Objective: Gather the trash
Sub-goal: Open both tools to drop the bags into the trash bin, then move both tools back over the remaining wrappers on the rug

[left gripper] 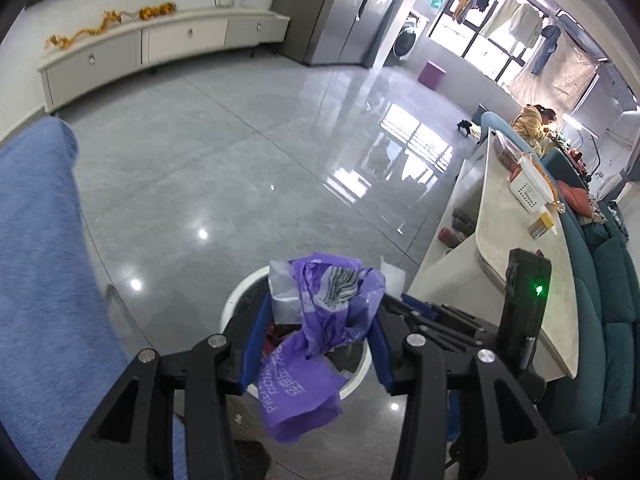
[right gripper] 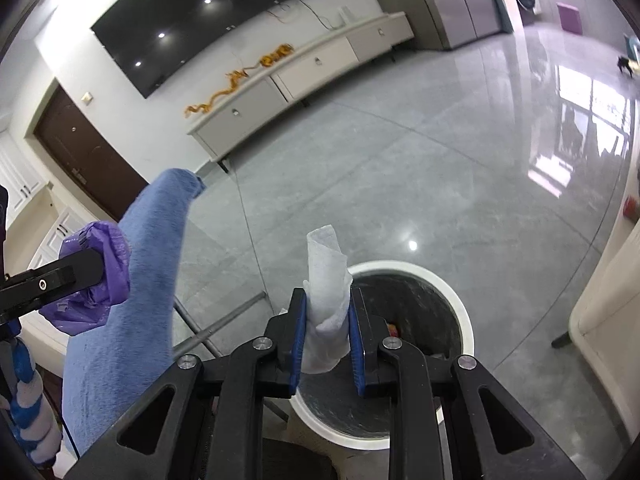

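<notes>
- Purple plastic wrapper (left gripper: 316,332) sat between the blue pads of your left gripper (left gripper: 318,340); it hung crumpled, its printed end drooping below the fingers. The pads looked to be against it, so I judged it grasped, loosely.
- White tissue (right gripper: 326,304), rolled, was clenched between the pads of your right gripper (right gripper: 326,340). Its long axis stood upright, running along the fingers and poking out past the tips.
- White-rimmed bin (right gripper: 448,292) stood on the grey floor (right gripper: 400,160), just beyond and below the right fingertips. In the left wrist view the same bin lay straight under the wrapper, its rim showing either side of the fingers.
- Key relation: both pieces of trash were over or at the near edge of the bin mouth. Your left load looked centred over it; the tissue sat over the near-left rim.
- Judgement: letting go would drop the wrapper inside; the tissue might need a nudge forward first, or it could catch the rim.
- Blue sleeve (right gripper: 132,280) lay between the two grippers, clear of the bin.
</notes>
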Available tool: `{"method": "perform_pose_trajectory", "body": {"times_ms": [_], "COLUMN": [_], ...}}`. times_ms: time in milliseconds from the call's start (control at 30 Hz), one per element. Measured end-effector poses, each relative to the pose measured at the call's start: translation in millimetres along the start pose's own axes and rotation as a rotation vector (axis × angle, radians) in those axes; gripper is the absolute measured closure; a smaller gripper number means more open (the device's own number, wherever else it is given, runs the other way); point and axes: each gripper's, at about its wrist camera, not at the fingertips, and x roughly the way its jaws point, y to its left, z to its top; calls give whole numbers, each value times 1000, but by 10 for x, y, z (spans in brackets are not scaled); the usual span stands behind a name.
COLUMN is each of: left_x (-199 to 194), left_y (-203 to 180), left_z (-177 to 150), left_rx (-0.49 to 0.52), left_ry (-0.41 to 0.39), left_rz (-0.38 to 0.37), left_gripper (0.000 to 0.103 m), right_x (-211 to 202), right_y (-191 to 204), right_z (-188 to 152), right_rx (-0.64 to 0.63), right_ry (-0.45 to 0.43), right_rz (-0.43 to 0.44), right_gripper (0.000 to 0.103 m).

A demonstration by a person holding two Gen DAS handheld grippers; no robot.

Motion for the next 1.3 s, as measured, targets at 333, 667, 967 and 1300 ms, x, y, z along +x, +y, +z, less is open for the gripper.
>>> {"method": "perform_pose_trajectory", "body": {"times_ms": [333,667,967,1300], "left_x": [293,-177,-1337,-2968], "left_y": [43,241,691,1477], "left_z": [-13,-25,-48,-326], "left_rx": [-20,-27,-66,-197], "left_ry": [50,-53,-292,-530], "left_rz": [-31,51,212,418], "left_gripper": [43,43,43,43], "right_x": [156,-42,-426,-920], "right_y": [-225,-89,372,1418], "right_z": [-87,-61,102,322], "right_rx": [55,51,-31,-223], "right_ry": [42,6,-80,-198], "right_rz": [-49,-61,-34,92], "right_gripper": [64,64,63,62]}}
